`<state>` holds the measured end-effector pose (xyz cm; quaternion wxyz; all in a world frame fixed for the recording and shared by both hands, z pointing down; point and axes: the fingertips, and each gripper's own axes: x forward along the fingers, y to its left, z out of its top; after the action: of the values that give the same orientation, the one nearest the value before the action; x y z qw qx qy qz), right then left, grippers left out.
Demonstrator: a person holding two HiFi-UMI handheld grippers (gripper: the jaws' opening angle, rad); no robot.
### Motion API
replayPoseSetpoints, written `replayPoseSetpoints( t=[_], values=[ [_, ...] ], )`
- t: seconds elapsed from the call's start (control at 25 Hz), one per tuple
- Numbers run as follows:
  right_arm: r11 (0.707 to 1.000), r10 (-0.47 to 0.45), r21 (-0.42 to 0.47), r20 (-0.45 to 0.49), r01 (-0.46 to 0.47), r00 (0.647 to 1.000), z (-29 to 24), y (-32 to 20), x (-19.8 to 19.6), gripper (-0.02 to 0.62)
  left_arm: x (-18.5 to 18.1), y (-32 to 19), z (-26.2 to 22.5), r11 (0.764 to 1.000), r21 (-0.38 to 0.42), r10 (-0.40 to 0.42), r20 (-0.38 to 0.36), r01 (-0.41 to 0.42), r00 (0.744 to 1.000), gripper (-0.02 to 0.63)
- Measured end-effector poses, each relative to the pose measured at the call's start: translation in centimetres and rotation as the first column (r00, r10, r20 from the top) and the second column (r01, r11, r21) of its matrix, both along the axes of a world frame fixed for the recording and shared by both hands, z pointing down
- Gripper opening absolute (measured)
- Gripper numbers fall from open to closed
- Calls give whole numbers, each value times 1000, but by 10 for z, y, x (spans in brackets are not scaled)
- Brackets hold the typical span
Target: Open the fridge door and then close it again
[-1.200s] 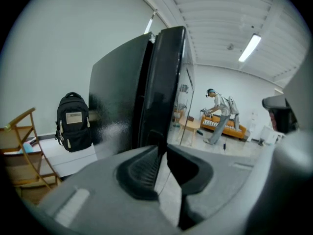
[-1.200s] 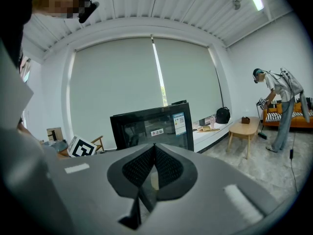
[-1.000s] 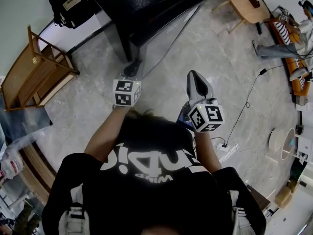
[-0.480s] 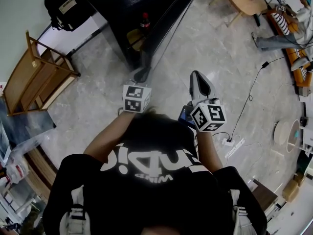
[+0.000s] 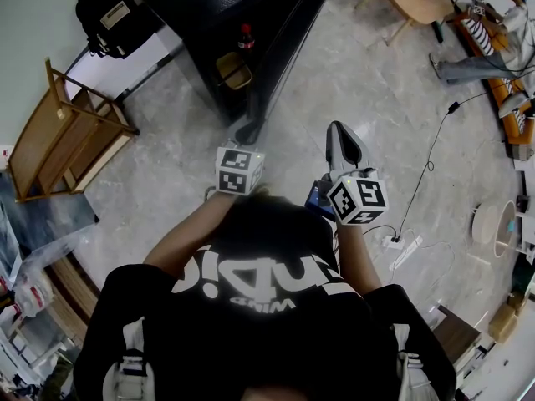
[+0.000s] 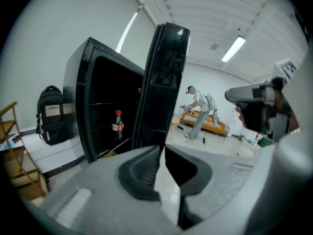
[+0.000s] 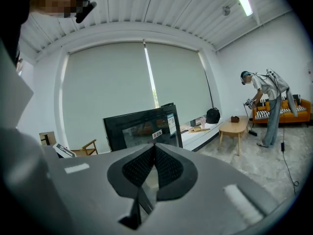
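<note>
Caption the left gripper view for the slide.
Left tool gripping the edge of the open fridge door; cola bottle visible inside.

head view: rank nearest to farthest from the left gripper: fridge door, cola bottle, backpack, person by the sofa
1. fridge door: its free edge is right at the tips of the left gripper, straight ahead.
2. cola bottle: inside the open fridge, just beyond.
3. backpack: against the wall, left of the fridge.
4. person: far corner, upper right.

Fridge (image 5: pixel 209 7) and door (image 6: pixel 164 82) glossy black; bottle (image 6: pixel 117 126) dark, cap red (label too). Left tongs (image 6: pixel 161 148) and right tongs (image 7: pixel 153 148) grey, their cubes (image 5: pixel 240 170) black-and-white squares. Floor (image 5: pixel 376 98) pale grey, marbled.
</note>
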<state>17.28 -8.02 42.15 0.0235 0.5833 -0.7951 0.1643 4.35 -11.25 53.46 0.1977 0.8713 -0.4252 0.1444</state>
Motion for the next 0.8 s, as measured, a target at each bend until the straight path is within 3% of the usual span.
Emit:
replayPoseSetpoints(
  t=[0.8],
  values=[
    [1000, -13, 5, 1, 13, 1000, -1, -10, -9, 0, 17, 8, -1, 1000, -28, 7, -17, -8, 1000, 31]
  ],
)
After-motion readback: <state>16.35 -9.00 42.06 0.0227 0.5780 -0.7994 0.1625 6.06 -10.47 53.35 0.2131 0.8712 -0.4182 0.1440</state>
